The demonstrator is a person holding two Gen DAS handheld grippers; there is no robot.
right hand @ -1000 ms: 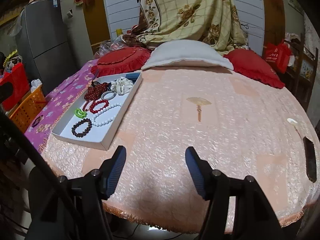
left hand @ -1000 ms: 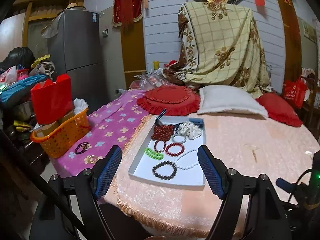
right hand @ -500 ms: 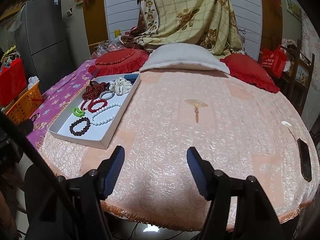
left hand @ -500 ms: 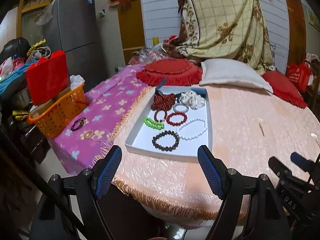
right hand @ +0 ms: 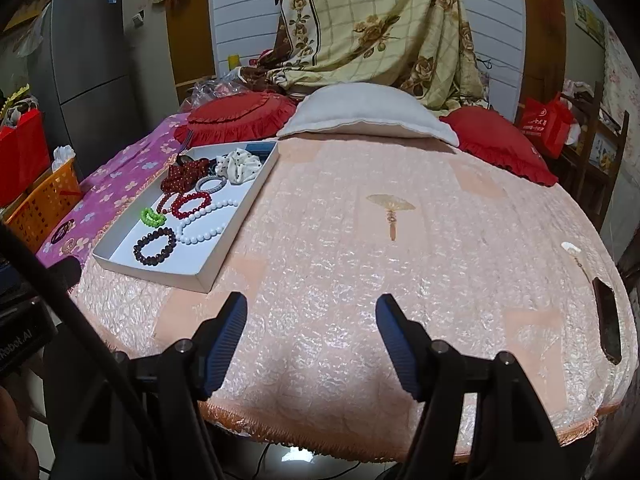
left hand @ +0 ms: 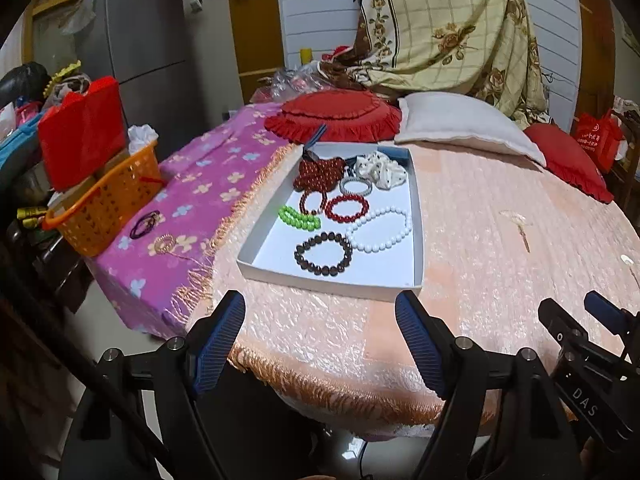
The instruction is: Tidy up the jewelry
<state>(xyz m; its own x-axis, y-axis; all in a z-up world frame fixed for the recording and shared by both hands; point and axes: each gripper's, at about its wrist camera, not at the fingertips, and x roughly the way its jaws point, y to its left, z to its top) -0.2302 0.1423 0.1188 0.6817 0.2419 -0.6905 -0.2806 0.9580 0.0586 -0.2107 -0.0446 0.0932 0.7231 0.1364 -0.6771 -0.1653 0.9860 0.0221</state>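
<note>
A white tray (left hand: 416, 240) lies on the pink-covered table (left hand: 500, 280). It holds a dark bead bracelet (left hand: 323, 253), a white bead necklace (left hand: 380, 229), a red bracelet (left hand: 346, 207), a green bracelet (left hand: 299, 218), a dark red bead pile (left hand: 319, 174), a silver bangle (left hand: 355, 186) and a white scrunchie (left hand: 382, 169). My left gripper (left hand: 320, 340) is open and empty, just before the tray's near edge. My right gripper (right hand: 311, 334) is open and empty over the table's near edge, right of the tray (right hand: 240, 220).
A purple flowered cloth (left hand: 192, 200) left of the table carries hair ties (left hand: 145, 224) and a small ring (left hand: 164, 243). An orange basket (left hand: 104, 204) stands beside it. Red cushions (left hand: 332, 114) and a white pillow (left hand: 460, 124) lie at the back. A dark phone (right hand: 607, 320) lies at the table's right edge.
Both grippers have tilted downward and moved slightly closer to the table. The tray now sits nearer in the left wrist view. Both stay open and empty.
</note>
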